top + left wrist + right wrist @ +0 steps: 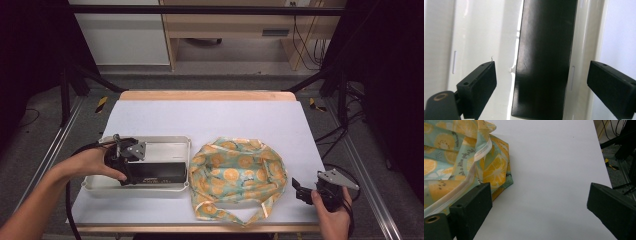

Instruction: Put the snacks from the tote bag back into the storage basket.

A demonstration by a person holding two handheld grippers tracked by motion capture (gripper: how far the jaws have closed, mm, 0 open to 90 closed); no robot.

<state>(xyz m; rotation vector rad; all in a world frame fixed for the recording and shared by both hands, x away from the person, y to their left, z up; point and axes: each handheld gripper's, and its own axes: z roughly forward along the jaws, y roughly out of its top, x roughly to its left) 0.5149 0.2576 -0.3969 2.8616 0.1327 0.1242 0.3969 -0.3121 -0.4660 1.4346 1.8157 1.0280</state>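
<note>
one black box [544,60] in one white tray [150,145], one fruit-print bag [235,175] — both grippers, left [541,87] and right [539,202], gape wide, empty.

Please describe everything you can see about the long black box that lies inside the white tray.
The black box is a long, flat-sided bar with a smooth, slightly glossy surface and crisp edges; it looks like plastic or coated card. It lies flat in the white tray, along the wall nearest the person. In the left gripper view it runs between the two black jaws of the left claw, which stand wide apart and do not press on it. A small white chip shows beside one edge.
</note>
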